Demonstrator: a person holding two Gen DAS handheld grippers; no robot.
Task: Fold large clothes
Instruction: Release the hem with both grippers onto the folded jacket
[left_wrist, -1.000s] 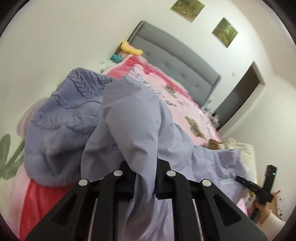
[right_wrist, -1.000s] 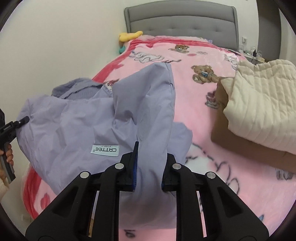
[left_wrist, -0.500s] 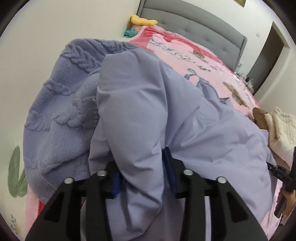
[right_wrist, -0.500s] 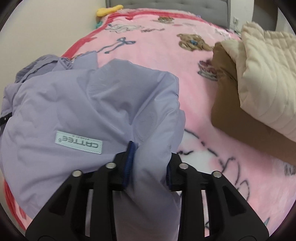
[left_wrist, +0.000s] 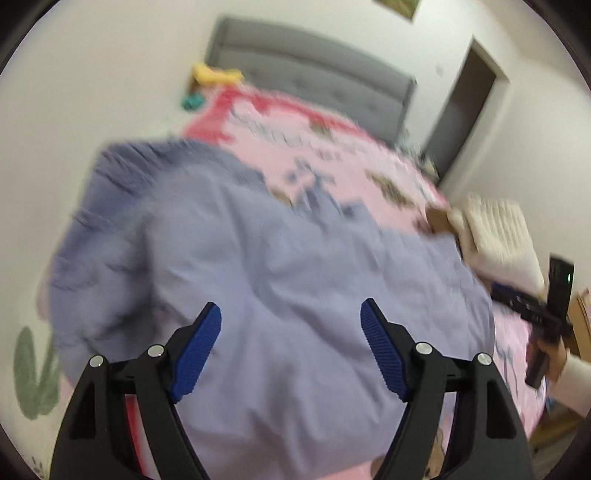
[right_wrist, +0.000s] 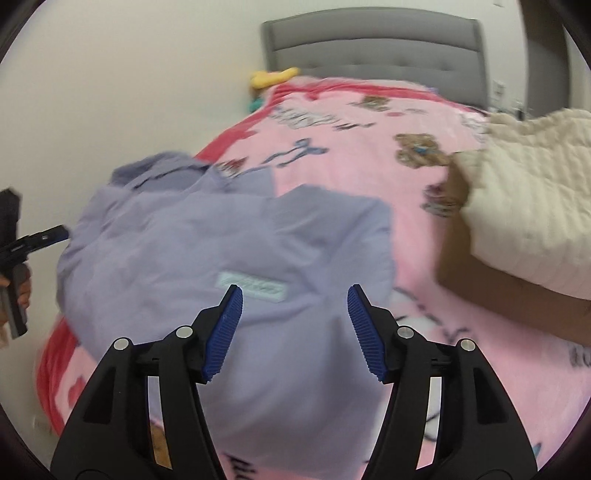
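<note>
One lilac jacket (right_wrist: 236, 251) lies spread and rumpled on the near end of the bed, on a pink blanket (right_wrist: 369, 177) with a red border and printed bears. Its cloth is smooth and thin, creased in soft folds, and one flap is turned over on top. A pale label (right_wrist: 252, 287) is sewn on its upper face; the writing on it is too blurred to read. Against the jacket's far side, by the wall, lies one knit sweater (left_wrist: 110, 206) of a darker lilac, with a cable pattern.

Two grippers are at work. The left gripper (left_wrist: 291, 332) hangs over the jacket with its jaws opening, blue pads (left_wrist: 195, 350) well apart and no cloth between them. The right gripper (right_wrist: 295, 321) does the same above the label end, its jaws opening too, with nothing pinched.

One cream quilted piece (right_wrist: 528, 199) lies on a brown one (right_wrist: 491, 295) at the right side of the bed. One yellow toy (right_wrist: 271, 76) and one teal thing (right_wrist: 255, 103) sit by the grey headboard (right_wrist: 369, 48). Two bears can be made out on the blanket in the right wrist view. Scrawled writing on the blanket cannot be read.
</note>
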